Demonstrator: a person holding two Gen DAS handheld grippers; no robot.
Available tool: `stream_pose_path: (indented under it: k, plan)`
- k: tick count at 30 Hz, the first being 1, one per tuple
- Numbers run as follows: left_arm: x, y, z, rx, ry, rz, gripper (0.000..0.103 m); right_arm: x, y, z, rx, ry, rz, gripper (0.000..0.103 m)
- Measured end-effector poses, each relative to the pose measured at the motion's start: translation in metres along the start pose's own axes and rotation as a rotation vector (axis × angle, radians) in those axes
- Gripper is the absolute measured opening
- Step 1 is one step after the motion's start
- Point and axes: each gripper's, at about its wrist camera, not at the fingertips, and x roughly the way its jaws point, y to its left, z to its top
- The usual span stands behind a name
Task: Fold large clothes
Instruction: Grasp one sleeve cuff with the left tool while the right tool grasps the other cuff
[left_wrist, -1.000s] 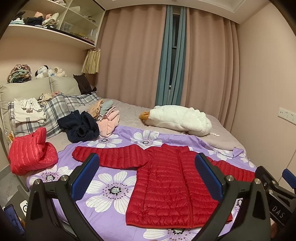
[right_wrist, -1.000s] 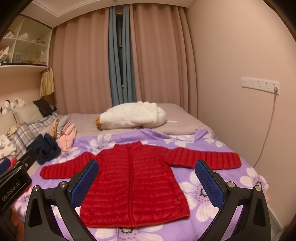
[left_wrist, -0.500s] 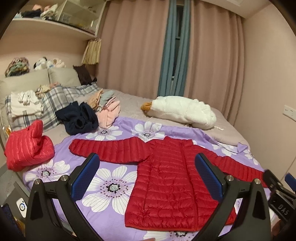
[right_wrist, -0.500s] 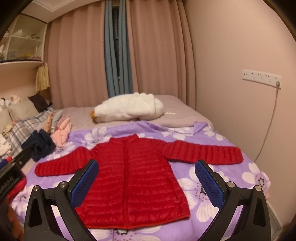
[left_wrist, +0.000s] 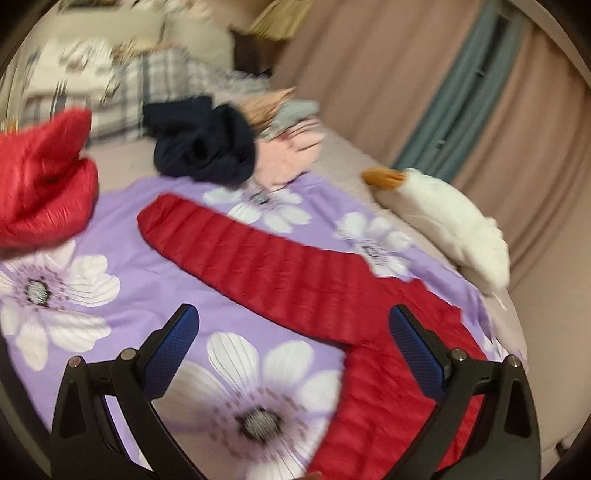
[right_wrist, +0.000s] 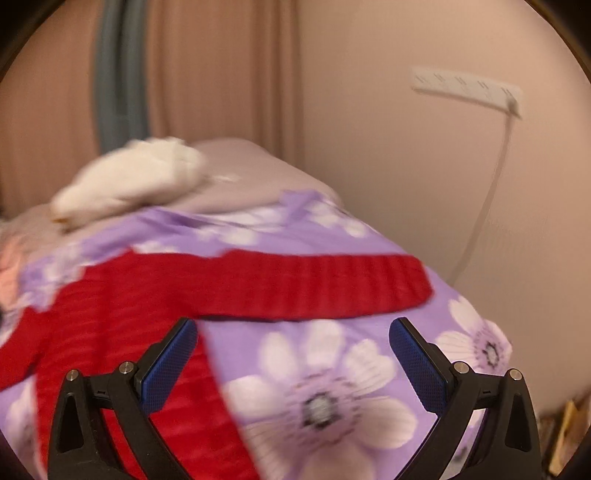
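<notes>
Both claws are hanging spread wide and gripping nothing: the left gripper (left_wrist: 293, 343) is hovering over the purple flower-print bedsheet (left_wrist: 122, 258) just below one sleeve, and the right gripper (right_wrist: 293, 354) is hovering over the same sheet just below the other sleeve.

Taking that sheet as the landmark and going from largest to smallest: it is covering the near part of the bed, and the task's thing, a red quilted puffer jacket (left_wrist: 373, 380), is lying flat on the middle of it, front up, with both sleeves stretched straight out to the sides. In the left wrist view one sleeve is running up and away from the body toward the far left of the sheet; in the right wrist view the other sleeve is reaching almost to the sheet's edge on the wall side. Nothing on the jacket is folded yet. A white fluffy garment with a tan trim (left_wrist: 443, 218) is sitting just beyond the sheet's far edge. A second, bunched red puffer garment (left_wrist: 40, 177) is resting at the sheet's left edge. A crumpled dark navy garment (left_wrist: 207, 147) and a pale pink garment (left_wrist: 284, 158) are lying just past the sheet toward the pillows.

As I judge it, the folding has not begun: laying out is done, and the sleeves, the body folds and the remaining loose clothes are all still waiting. Both views are blurred.
</notes>
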Motion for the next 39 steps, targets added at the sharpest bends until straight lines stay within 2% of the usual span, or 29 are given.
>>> stream_pose_path:
  k: [3,5,8,10,13,16,19,21,22,23,28,31,35,39]
  plan:
    - [0.041,0.032,0.009,-0.095,0.051,0.019,0.102,0.039,-0.022,0.002,0.055,0.05,-0.027,0.103]
    - [0.067,0.053,0.014,-0.158,0.086,-0.013,0.102,0.067,-0.036,0.003,0.092,0.09,-0.042,0.103]
    - [0.105,0.078,0.015,-0.27,0.199,-0.037,0.099,0.103,-0.06,0.001,0.153,0.16,-0.101,0.103]
    - [0.124,0.093,0.016,-0.328,0.214,-0.073,0.097,0.116,-0.074,-0.005,0.197,0.189,-0.136,0.103]
    - [0.14,0.103,0.016,-0.375,0.211,-0.038,0.093,0.13,-0.089,-0.016,0.246,0.223,-0.142,0.103]
    - [0.162,0.108,0.019,-0.385,0.219,-0.036,0.09,0.142,-0.096,-0.022,0.248,0.24,-0.186,0.103]
    - [0.173,0.112,0.025,-0.382,0.178,-0.028,0.084,0.159,-0.101,-0.023,0.243,0.259,-0.22,0.103]
    - [0.182,0.112,0.031,-0.348,0.18,0.01,0.067,0.166,-0.105,-0.024,0.271,0.268,-0.229,0.103]
    - [0.188,0.111,0.033,-0.321,0.188,0.049,0.053,0.167,-0.107,-0.026,0.293,0.267,-0.222,0.103]
    - [0.193,0.112,0.034,-0.299,0.186,0.088,0.045,0.168,-0.109,-0.027,0.312,0.263,-0.209,0.103]
    - [0.195,0.113,0.033,-0.274,0.136,0.141,0.036,0.175,-0.115,-0.033,0.349,0.284,-0.196,0.103]
    - [0.196,0.109,0.028,-0.216,0.1,0.187,0.03,0.178,-0.121,-0.035,0.376,0.277,-0.21,0.103]
    - [0.2,0.098,0.025,-0.166,0.066,0.258,0.03,0.177,-0.136,-0.036,0.475,0.253,-0.17,0.103]
    - [0.205,0.095,0.026,-0.155,0.052,0.292,0.029,0.177,-0.148,-0.035,0.586,0.21,-0.138,0.103]
